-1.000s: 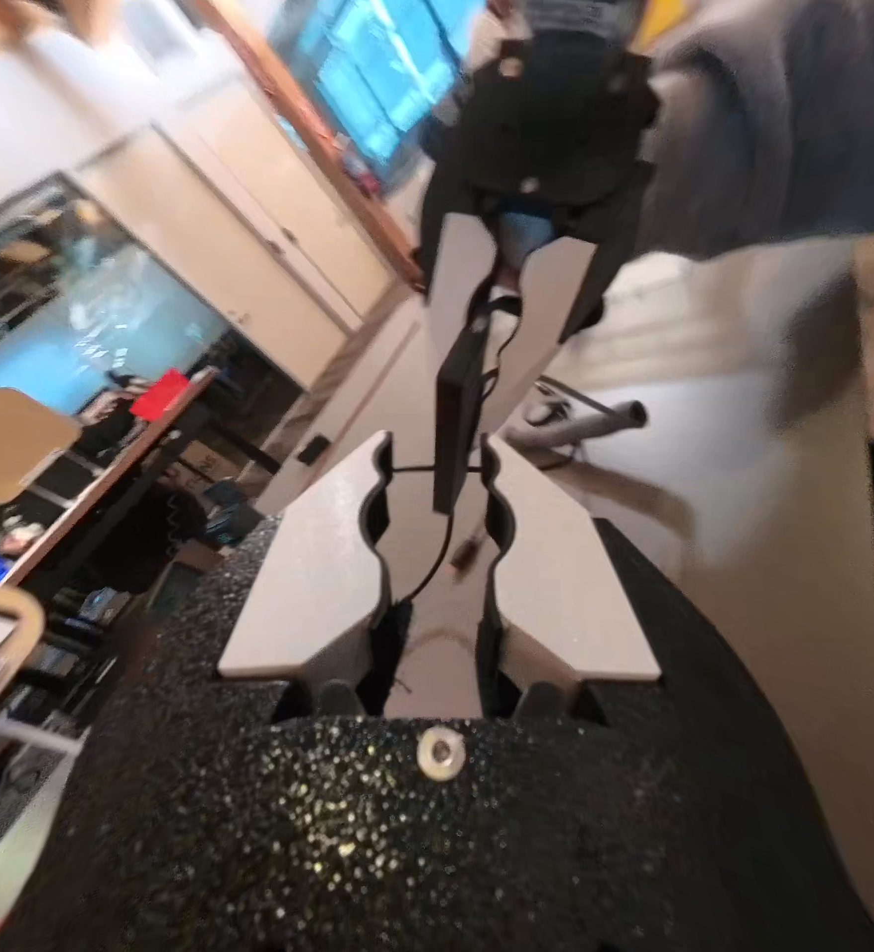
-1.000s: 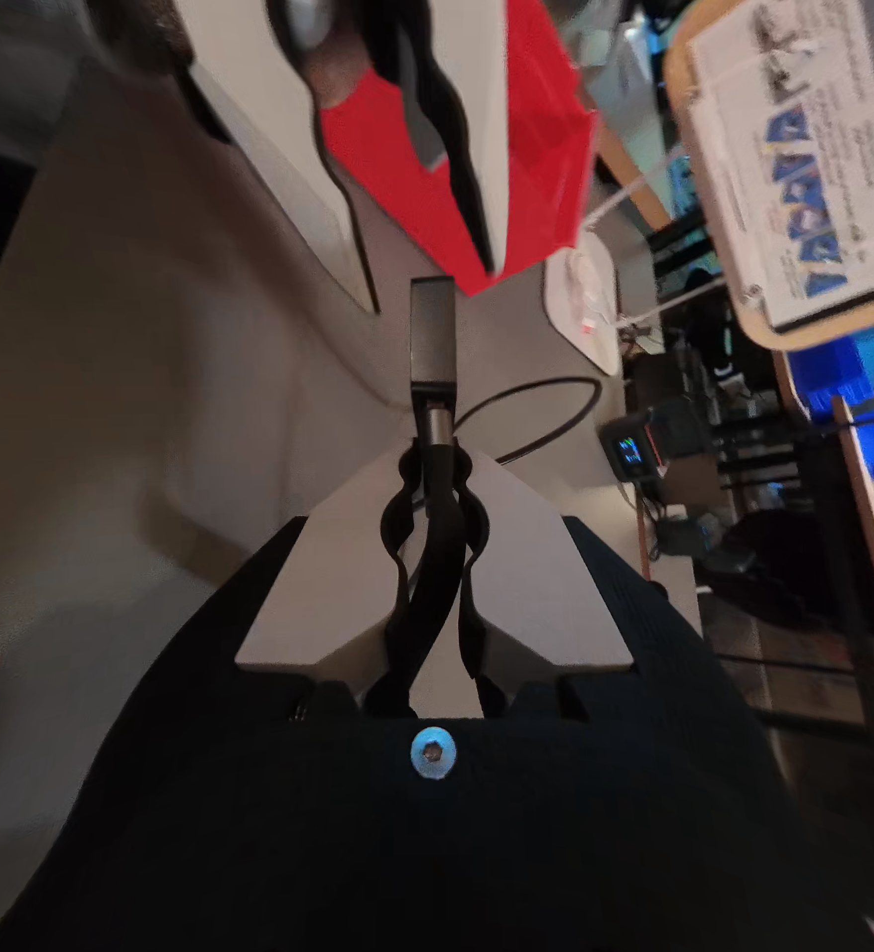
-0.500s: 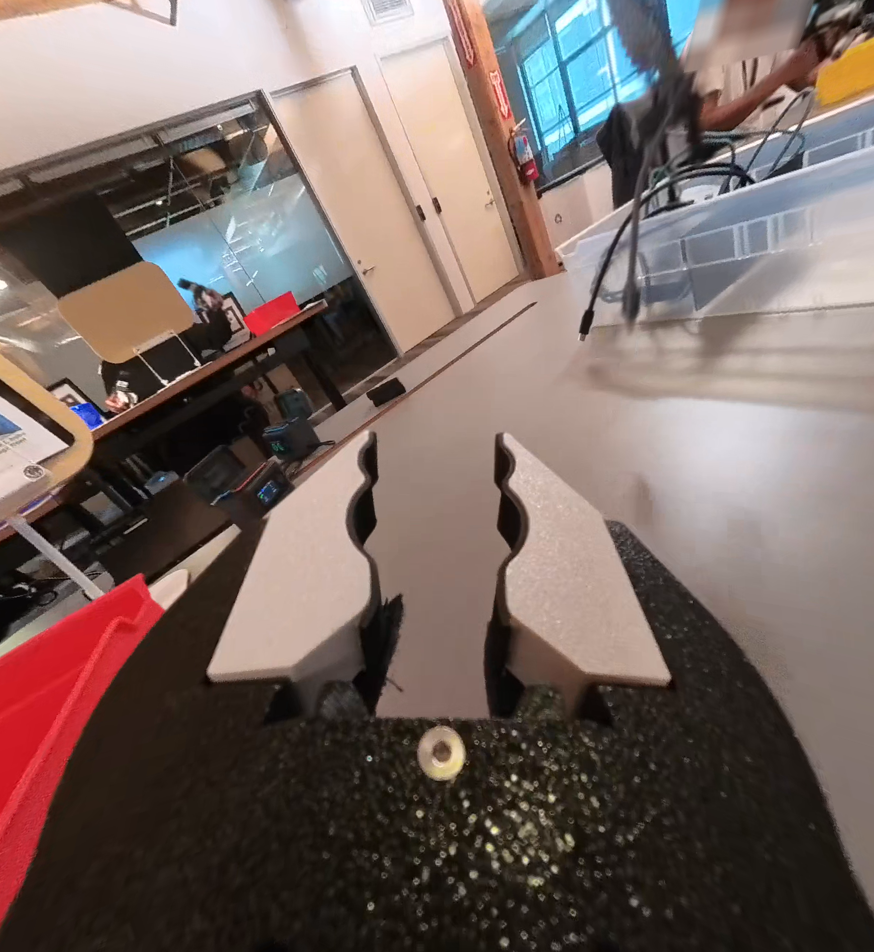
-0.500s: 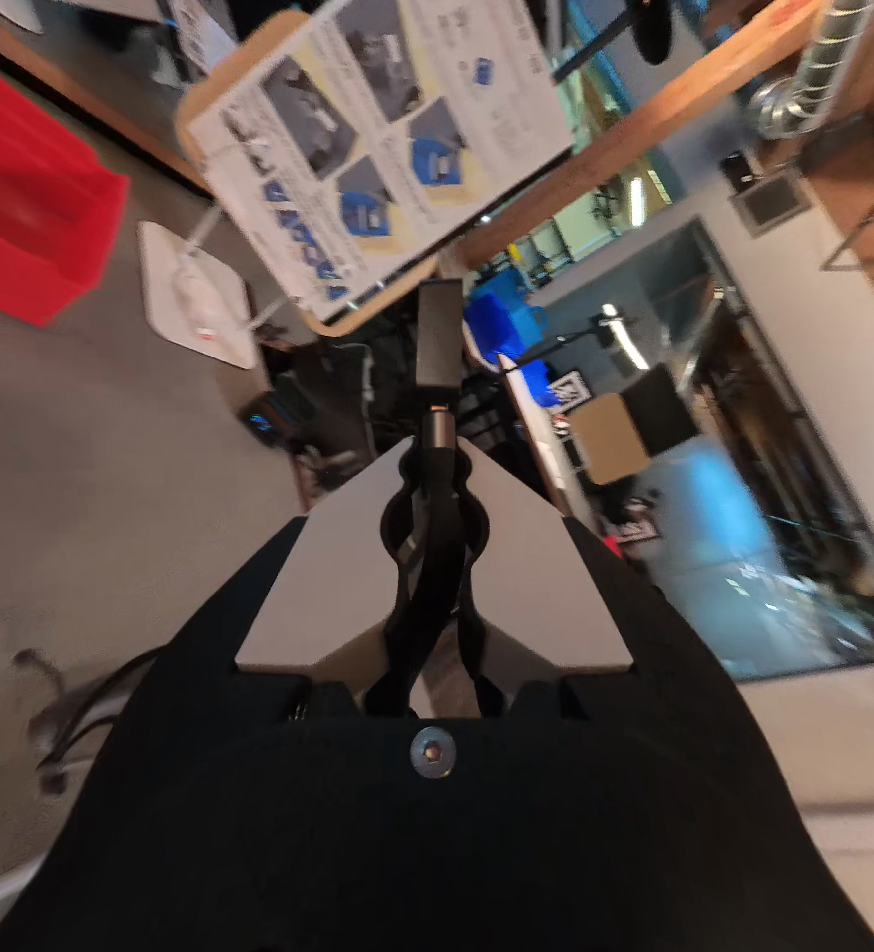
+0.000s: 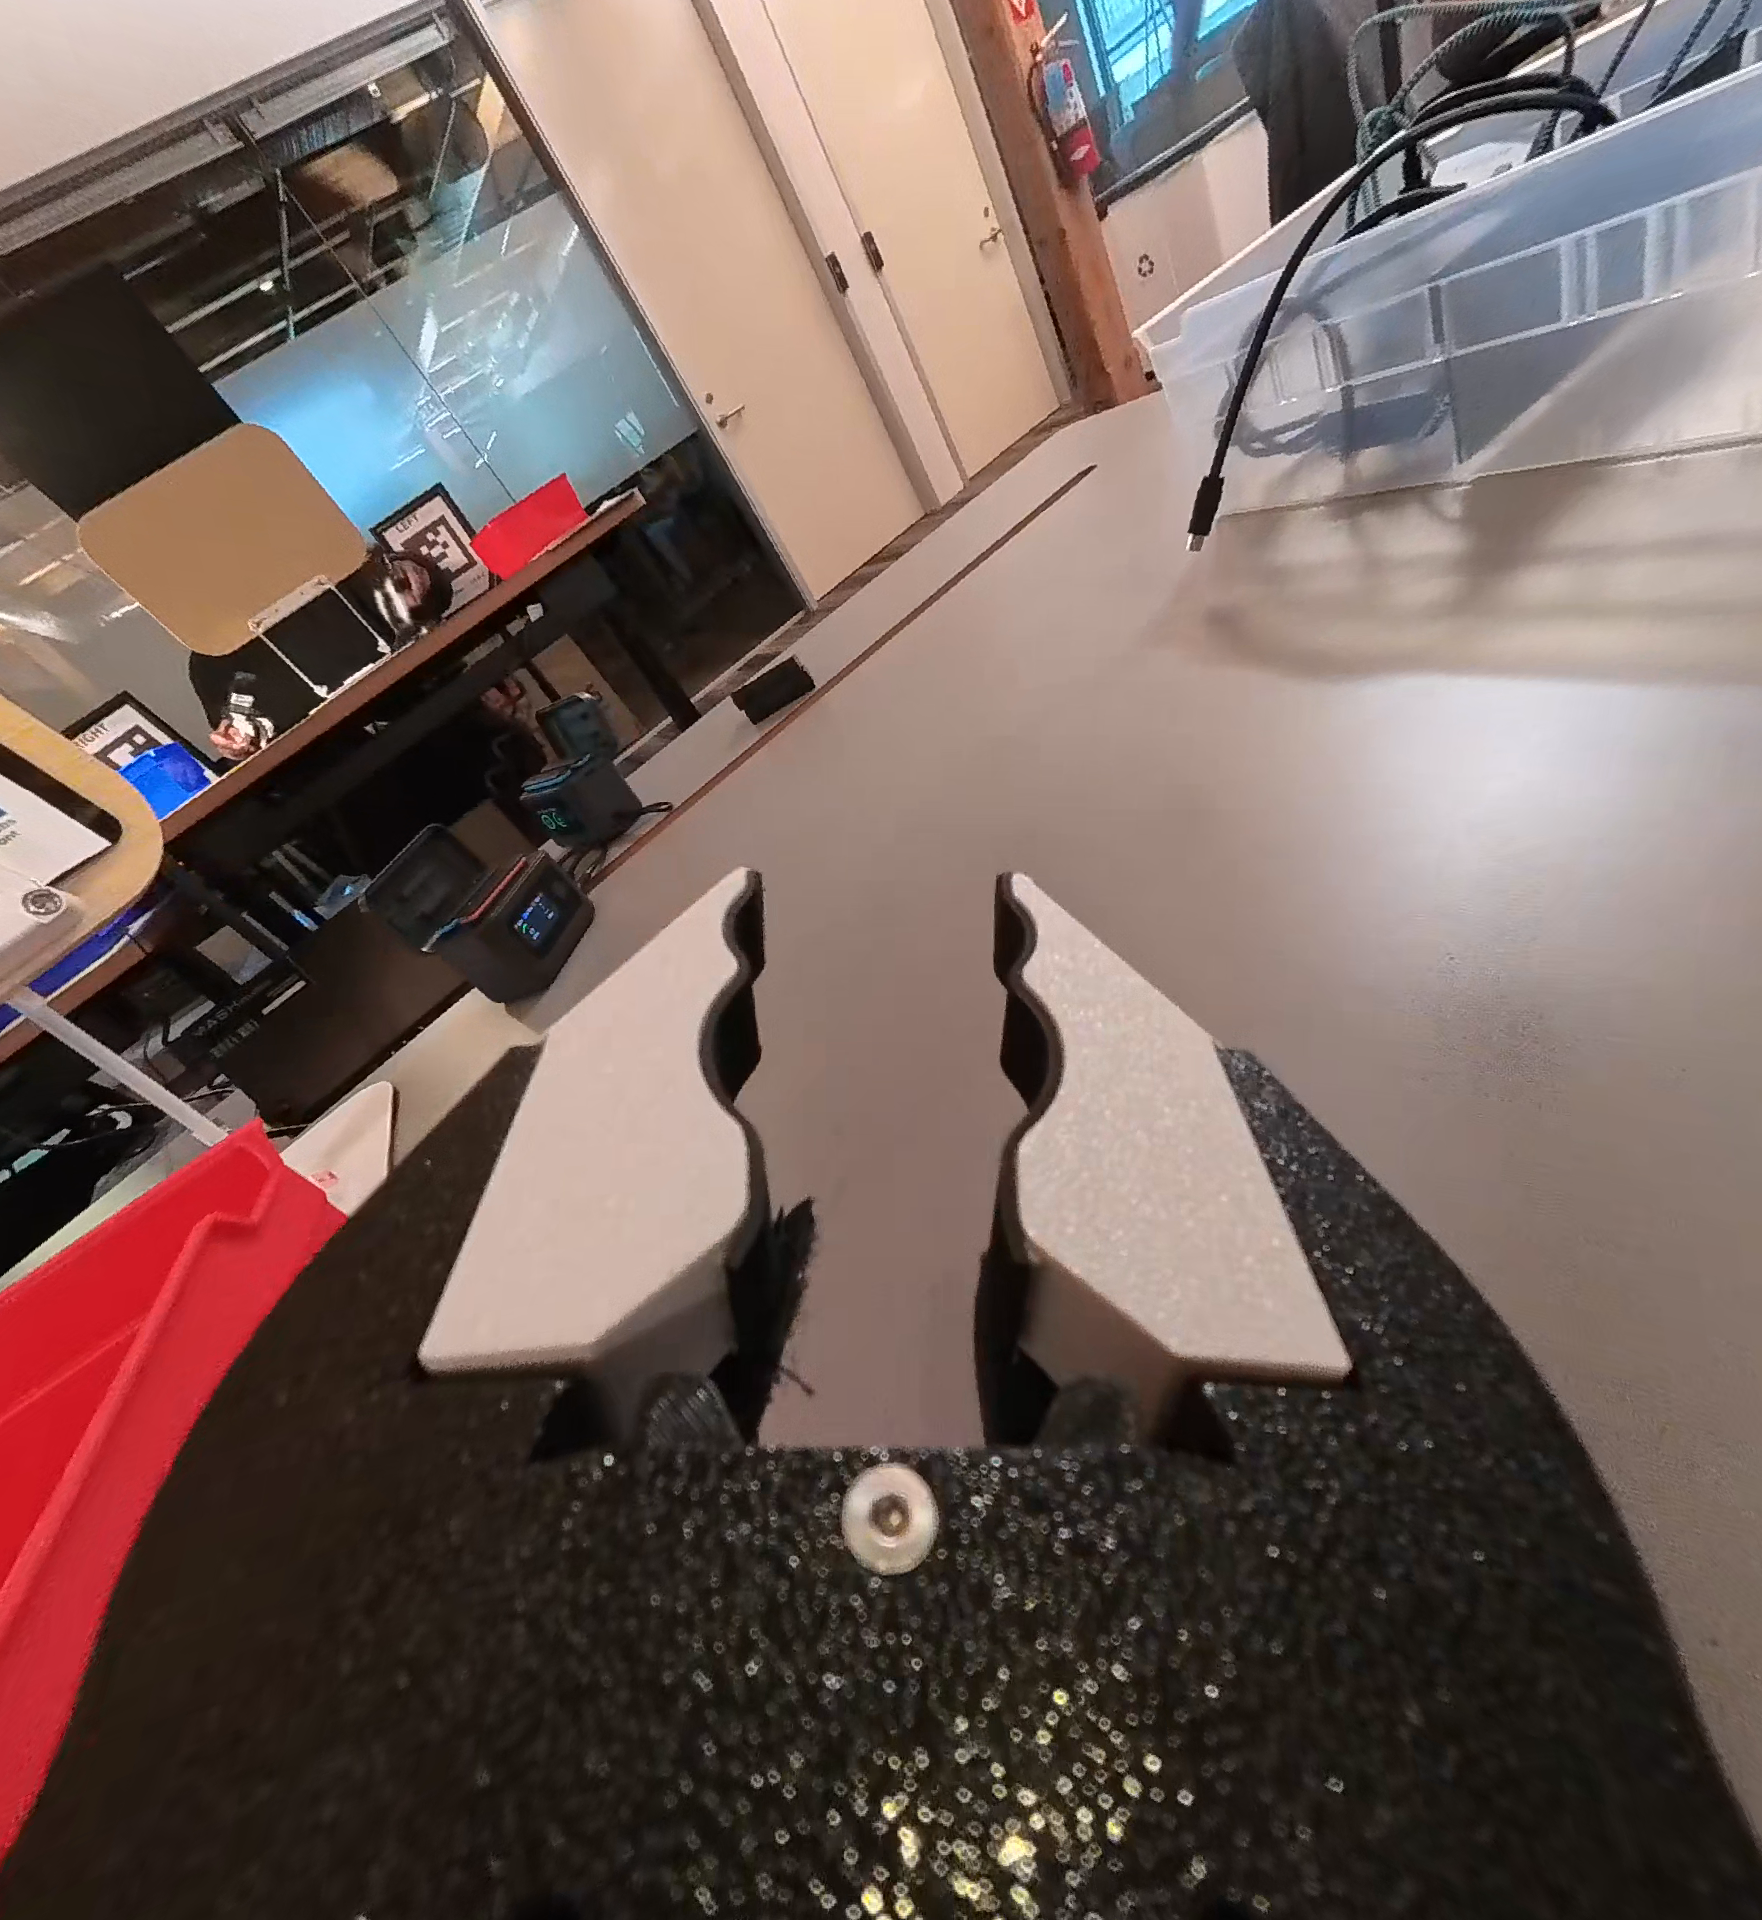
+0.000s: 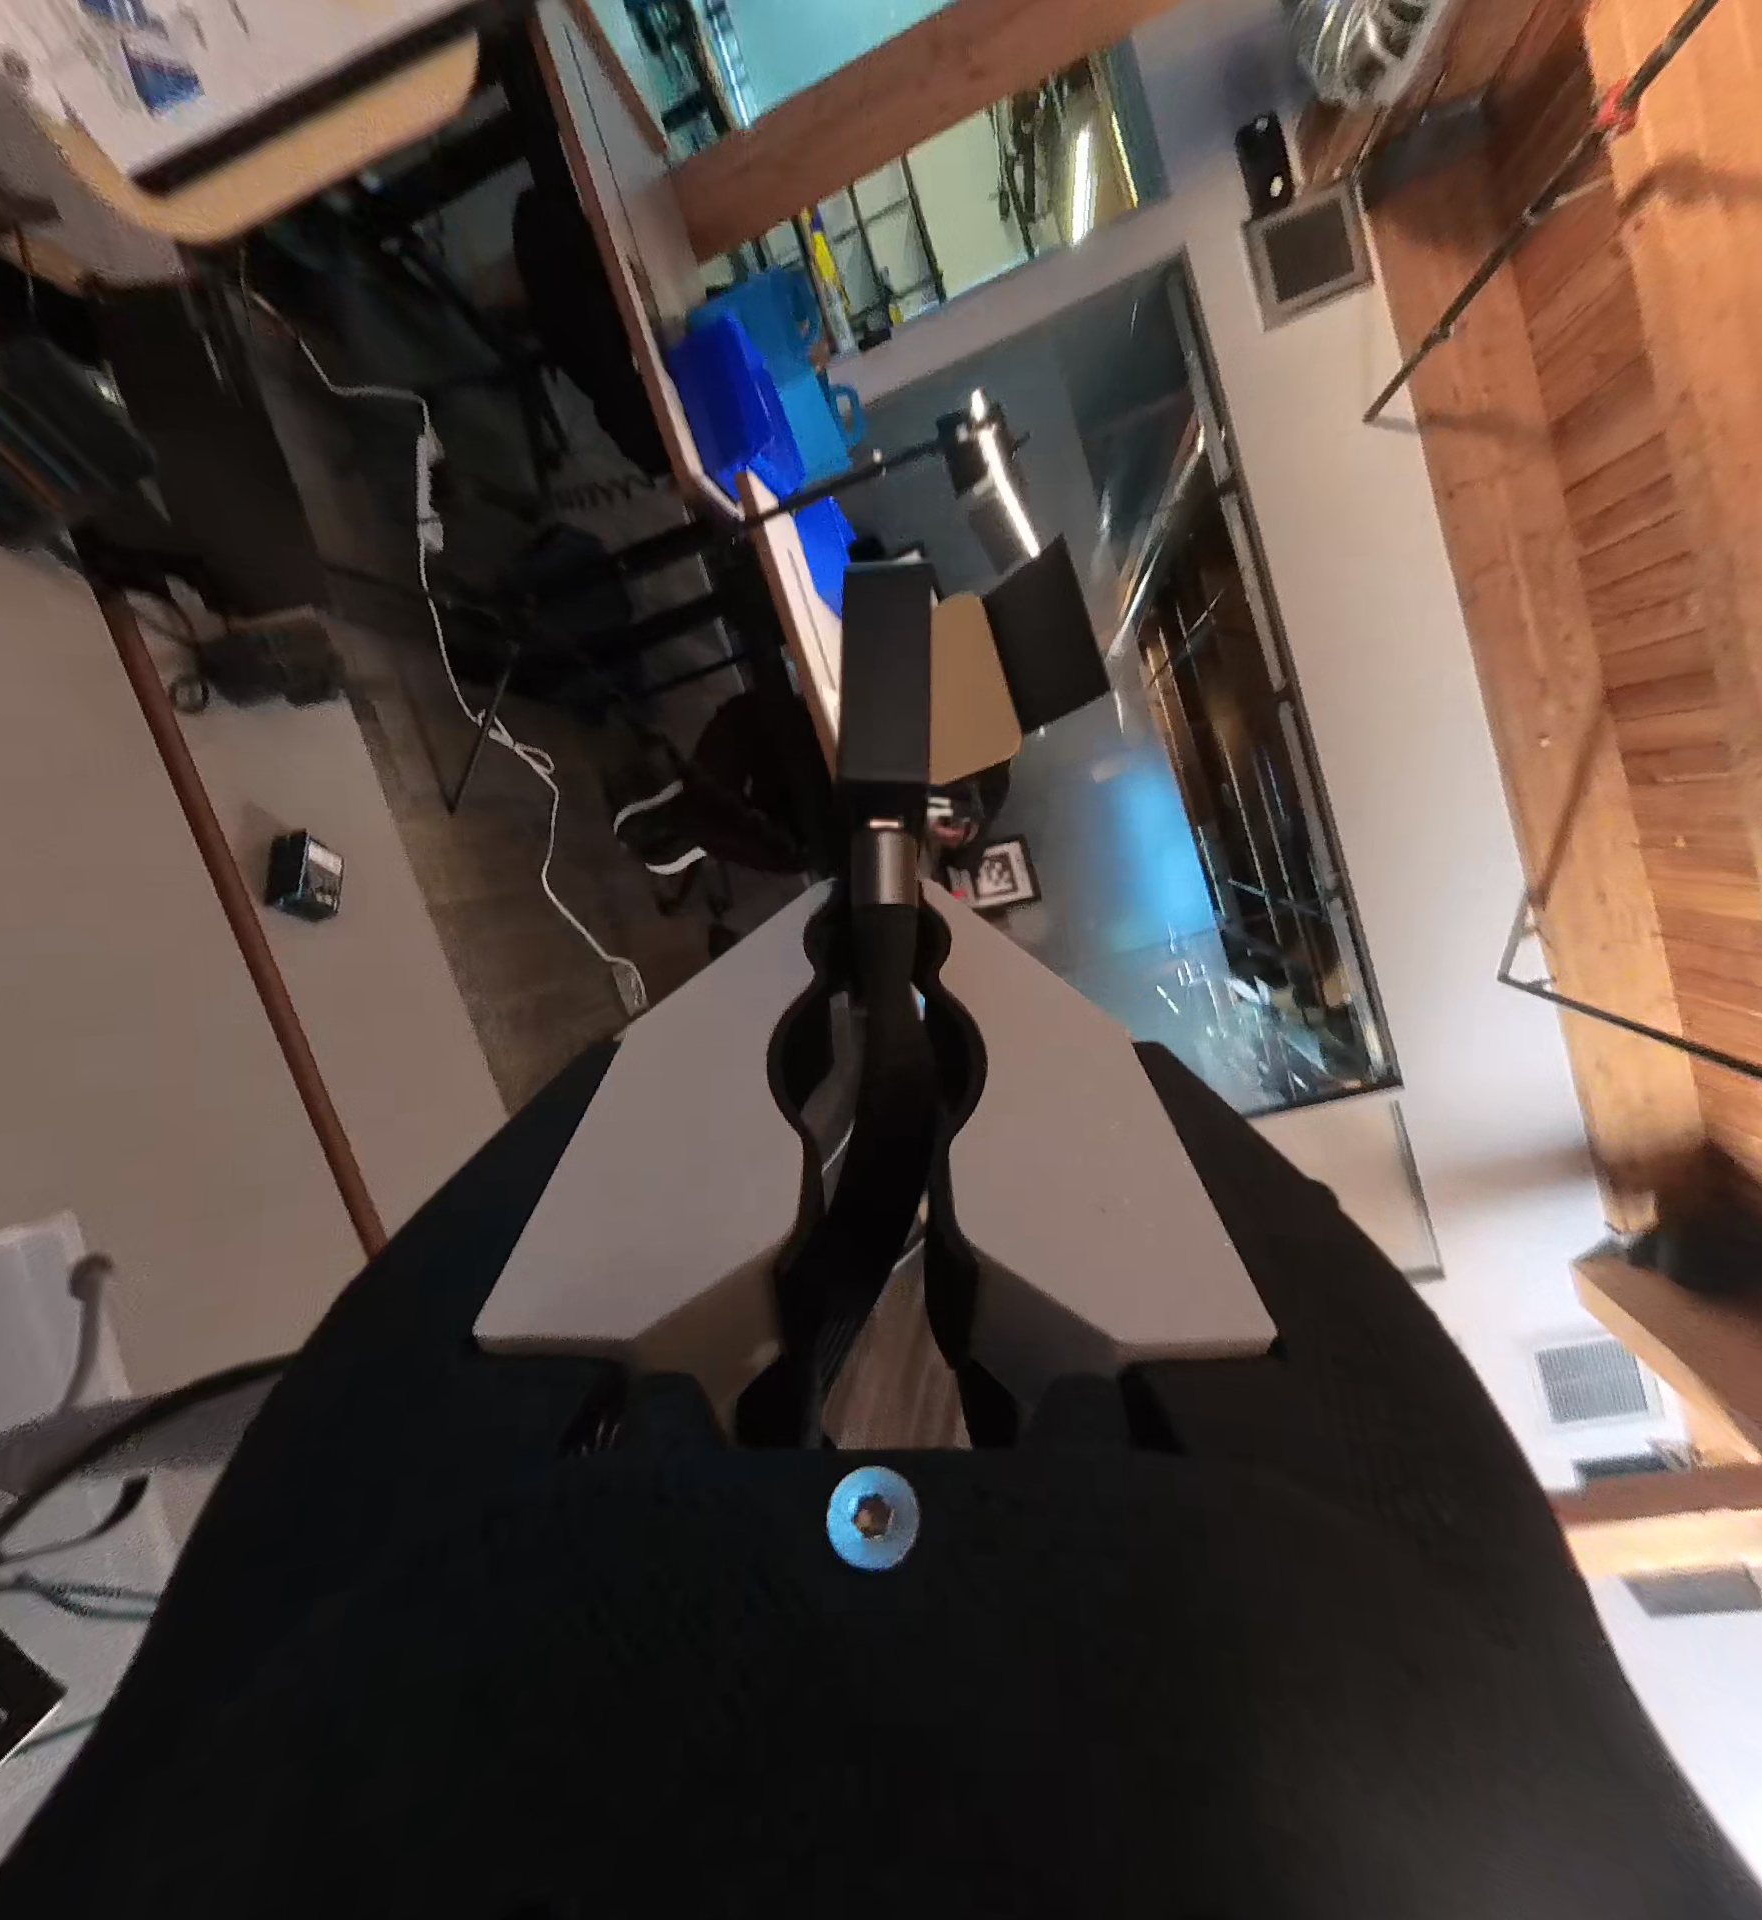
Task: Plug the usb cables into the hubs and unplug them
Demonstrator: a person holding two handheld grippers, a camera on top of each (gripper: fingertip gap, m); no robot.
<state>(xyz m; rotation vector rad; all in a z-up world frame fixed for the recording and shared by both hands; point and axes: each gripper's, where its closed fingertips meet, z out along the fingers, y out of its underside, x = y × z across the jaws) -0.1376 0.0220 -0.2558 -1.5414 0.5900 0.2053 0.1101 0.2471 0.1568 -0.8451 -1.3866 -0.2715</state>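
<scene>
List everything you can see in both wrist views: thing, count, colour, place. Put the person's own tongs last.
table: one, grey, under left tongs
clear bin: one, transparent, far right on table
loose cable: one, black, hanging over bin's edge
red bin: one, red, near left
hub: one, dark, lifted beyond right tongs' tips
usb cable: one, black, grey plug at hub
left tongs: white fingers, open, empty
right tongs: white fingers, shut on usb cable

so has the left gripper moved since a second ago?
Yes. The left gripper has swung away from the hub it faced, now open over bare table, towards the clear bin.
</scene>
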